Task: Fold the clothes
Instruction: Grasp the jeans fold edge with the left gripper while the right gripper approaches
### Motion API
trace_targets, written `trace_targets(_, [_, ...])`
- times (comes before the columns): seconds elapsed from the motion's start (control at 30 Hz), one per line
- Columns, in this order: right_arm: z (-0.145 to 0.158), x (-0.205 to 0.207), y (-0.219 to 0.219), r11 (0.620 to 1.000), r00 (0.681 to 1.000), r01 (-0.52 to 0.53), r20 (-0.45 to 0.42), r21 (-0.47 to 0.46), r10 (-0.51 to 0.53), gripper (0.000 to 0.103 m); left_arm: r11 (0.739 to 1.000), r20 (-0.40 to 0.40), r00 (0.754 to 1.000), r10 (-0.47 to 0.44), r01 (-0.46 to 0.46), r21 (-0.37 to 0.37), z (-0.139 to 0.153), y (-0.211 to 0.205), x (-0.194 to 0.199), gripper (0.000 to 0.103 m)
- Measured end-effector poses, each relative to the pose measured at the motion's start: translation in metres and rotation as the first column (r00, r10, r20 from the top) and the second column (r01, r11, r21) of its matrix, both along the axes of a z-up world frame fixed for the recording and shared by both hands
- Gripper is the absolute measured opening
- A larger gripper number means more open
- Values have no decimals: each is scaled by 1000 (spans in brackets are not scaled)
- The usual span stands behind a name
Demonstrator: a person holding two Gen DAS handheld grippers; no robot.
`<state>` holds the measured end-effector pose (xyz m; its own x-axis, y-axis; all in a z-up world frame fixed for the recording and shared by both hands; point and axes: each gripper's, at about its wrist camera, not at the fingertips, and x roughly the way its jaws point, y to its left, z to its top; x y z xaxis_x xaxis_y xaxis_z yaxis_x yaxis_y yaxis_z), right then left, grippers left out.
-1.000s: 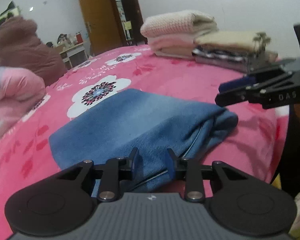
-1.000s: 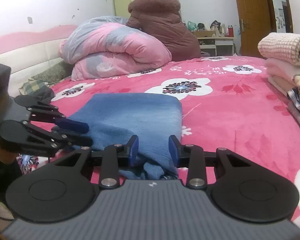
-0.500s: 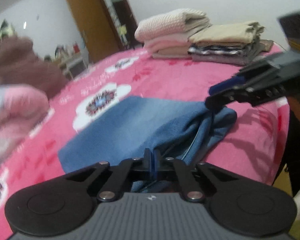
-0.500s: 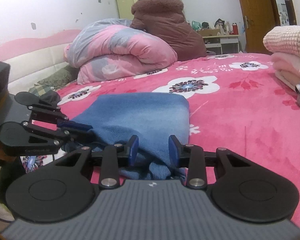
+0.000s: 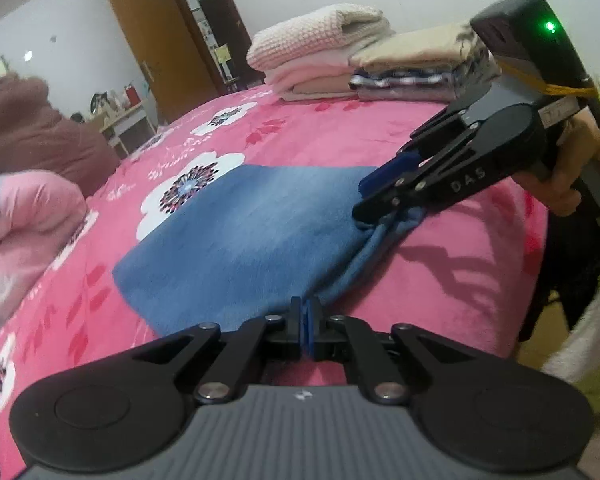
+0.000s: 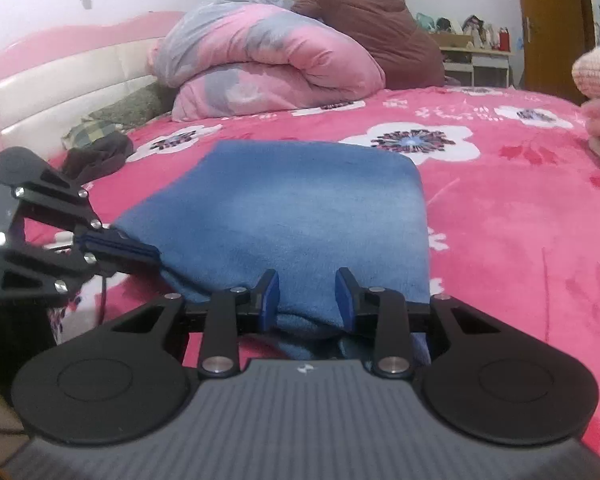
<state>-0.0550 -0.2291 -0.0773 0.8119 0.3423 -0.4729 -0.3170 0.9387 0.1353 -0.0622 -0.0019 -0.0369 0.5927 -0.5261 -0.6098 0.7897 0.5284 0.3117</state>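
The blue cloth [image 5: 252, 236] lies on the pink bed [image 5: 440, 280], stretching away from both tongs. The left tongs [image 5: 305, 322] pinch its near corner; the right tongs [image 6: 306, 296] stand half-wide around its other near corner

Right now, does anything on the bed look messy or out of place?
Mostly tidy. The blue garment lies flat except its near edge, bunched where both grippers meet it. A dark crumpled cloth sits loose near the headboard, unlike the neat folded stack.
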Motion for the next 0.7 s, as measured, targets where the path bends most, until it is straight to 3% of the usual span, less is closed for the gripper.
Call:
trace_targets(0.1, [15, -7, -2, 1000, 1000, -8, 15, 16, 8, 30, 991, -37, 997, 65, -69, -115, 16, 24, -1, 17])
trace_targets(0.2, [28, -4, 0, 999, 998, -24, 51, 41, 22, 30, 968, -43, 988, 149, -155, -197, 24, 35, 6, 18])
trace_targets(0.4, [25, 11, 30, 991, 993, -102, 74, 84, 96, 30, 961, -106, 964, 246, -256, -103, -10, 28, 27, 20])
trace_targets(0.5, [1, 19, 47, 991, 992, -126, -9, 53, 127, 29, 953, -124, 958, 258, -273, -127, -13, 35, 27, 20])
trace_targets(0.7, [21, 9, 57, 985, 986, -155, 67, 78, 150, 29, 931, -161, 936, 314, -337, -142, -16, 50, 30, 24])
